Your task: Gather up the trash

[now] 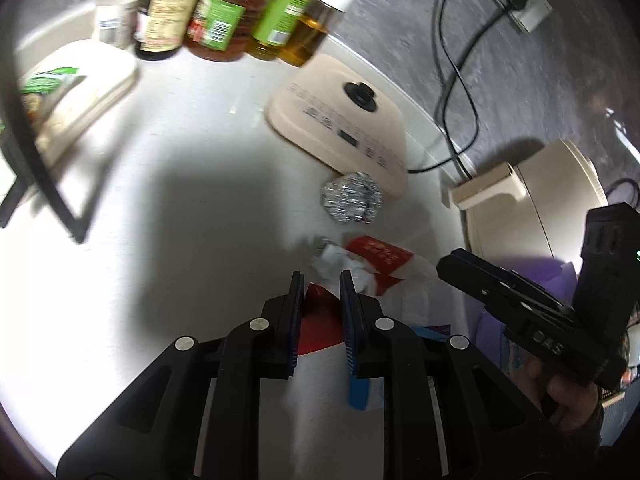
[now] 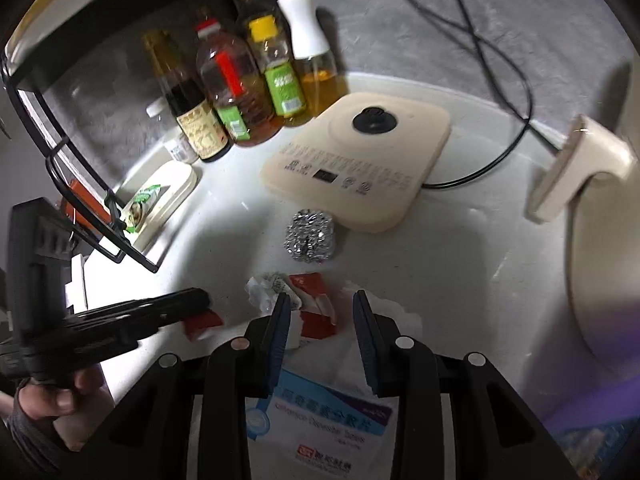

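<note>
we're in the pick-up step of the trash collection, both grippers low over the litter on the white table (image 2: 224,236).

left gripper (image 1: 322,280): jaws drawn together, only a narrow slot left between them. red and white wrapper (image 1: 320,320) sits in that slot; from the right wrist view the left tip lies on a red scrap at 9 o'clock of the pile. we read it as clamped on that wrapper, though the pad contact itself is blurred.

right gripper (image 2: 322,304): jaws apart, part way. it hangs over the red carton (image 2: 316,308) and the crumpled white paper (image 2: 266,290), which lies at 10 o'clock of the carton and touches it. the carton is between the pads but we can't confirm either pad presses on it, so we call it not gripped.

other trash: foil ball (image 2: 308,240) at 12 o'clock of the carton, just beside the front edge of the beige induction cooker (image 2: 360,168). a white and blue leaflet (image 2: 320,420) lies under the right gripper at 6 o'clock, part of a thin white bag (image 2: 392,320) by the look of it.

not trash in our judgement: oil bottles (image 2: 236,92) at 11 o'clock and the lidded dish (image 2: 168,196) at 9 o'clock.

next move, as we judge it: right gripper drops a little more and pinches the carton, then both lift and carry to a bin. no bin in view, so target is unknown. foil ball and paper remain.
</note>
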### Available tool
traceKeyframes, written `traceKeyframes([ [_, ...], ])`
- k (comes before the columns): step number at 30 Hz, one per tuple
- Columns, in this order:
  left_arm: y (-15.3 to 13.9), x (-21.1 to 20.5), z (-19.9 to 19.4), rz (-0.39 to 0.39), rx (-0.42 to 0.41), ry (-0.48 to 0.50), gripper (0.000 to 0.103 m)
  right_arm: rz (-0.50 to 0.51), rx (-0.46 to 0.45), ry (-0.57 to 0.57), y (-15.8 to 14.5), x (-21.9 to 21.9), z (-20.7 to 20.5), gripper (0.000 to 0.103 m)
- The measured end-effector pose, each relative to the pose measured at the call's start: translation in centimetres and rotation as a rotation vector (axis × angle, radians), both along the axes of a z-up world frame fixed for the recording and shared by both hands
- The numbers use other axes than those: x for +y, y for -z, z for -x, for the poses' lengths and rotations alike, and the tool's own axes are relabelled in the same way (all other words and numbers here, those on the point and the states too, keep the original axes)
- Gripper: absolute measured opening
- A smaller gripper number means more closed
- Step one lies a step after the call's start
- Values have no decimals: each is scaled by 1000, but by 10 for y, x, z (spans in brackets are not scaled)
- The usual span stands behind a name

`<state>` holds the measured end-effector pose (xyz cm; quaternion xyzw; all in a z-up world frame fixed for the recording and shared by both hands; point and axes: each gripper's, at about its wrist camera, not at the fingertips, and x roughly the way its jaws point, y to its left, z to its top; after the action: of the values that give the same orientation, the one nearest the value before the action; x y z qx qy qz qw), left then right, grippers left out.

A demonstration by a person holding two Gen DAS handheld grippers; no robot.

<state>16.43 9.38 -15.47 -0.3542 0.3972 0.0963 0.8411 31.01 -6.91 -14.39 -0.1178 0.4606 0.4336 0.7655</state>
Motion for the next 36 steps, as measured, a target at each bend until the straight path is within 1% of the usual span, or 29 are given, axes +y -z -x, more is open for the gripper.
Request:
traceKeyframes([
  [5,1,14,18,6,18,-51,18,37,0,-34,12,22,-3,32],
  [8,3,23,23,-9,34,-69,18,66,-22,-46,22,33,-4,32],
  [10,4,29,26,-12,42,-78,18,78,-20,-48,28,38,-5,32],
  [11,4,31,28,-13,44,-80,18,89,-22,-48,31,40,-5,30],
  [12,5,33,29,-12,46,-81,18,96,-22,-50,34,41,-5,19],
  [13,5,35,30,-11,46,-80,18,103,-22,-54,36,42,-4,15],
  [15,7,36,33,-1,46,-81,18,85,-45,-53,34,41,-1,15],
  [18,9,34,37,1,48,-79,18,78,-92,-54,26,40,5,14],
  [20,9,33,38,1,49,-73,18,62,-92,-50,20,38,7,14],
  [24,2,31,37,-10,43,-57,18,34,-124,-41,1,30,14,14],
  [30,-22,20,32,-45,4,-8,18,-37,-169,-4,-42,10,26,15],
  [36,-49,6,23,-80,-53,32,18,-93,-242,25,-84,-19,38,15],
])
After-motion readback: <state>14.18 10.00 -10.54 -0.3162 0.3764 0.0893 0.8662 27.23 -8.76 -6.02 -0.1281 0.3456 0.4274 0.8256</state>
